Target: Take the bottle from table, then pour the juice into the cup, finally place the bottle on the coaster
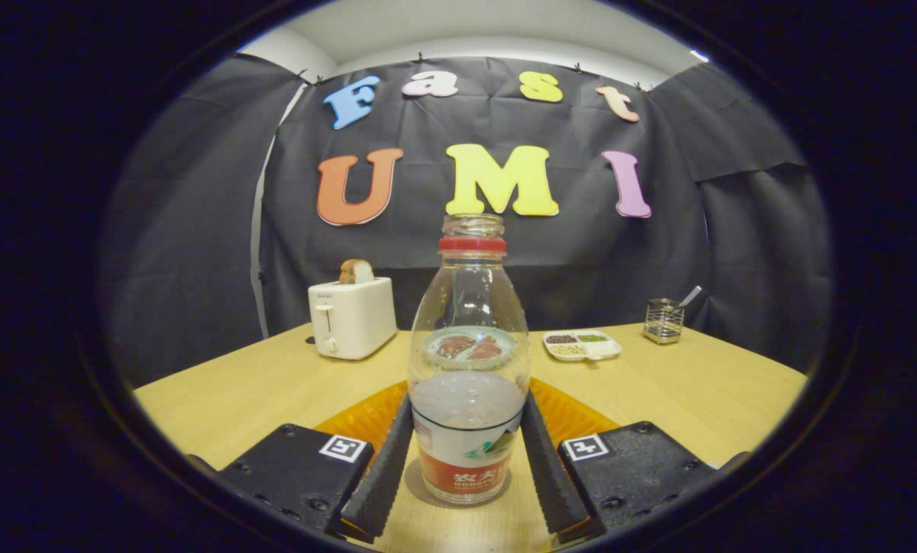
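A clear plastic bottle (468,361) with a red neck ring and no cap stands upright on the wooden table (259,384). It is partly filled with pale liquid and has a red and white label low down. My gripper (466,403) has the bottle between its fingers, and both fingers (388,461) lie against its lower sides. An orange ribbed disc (359,418) lies on the table just behind the bottle, partly hidden by it. Through the bottle I see a round pale-rimmed shape (468,347), but I cannot tell what it is.
A white toaster (351,316) with a slice of bread in it stands at the back left. A white divided dish (581,344) of seeds and a wire holder (663,319) with a utensil sit at the back right.
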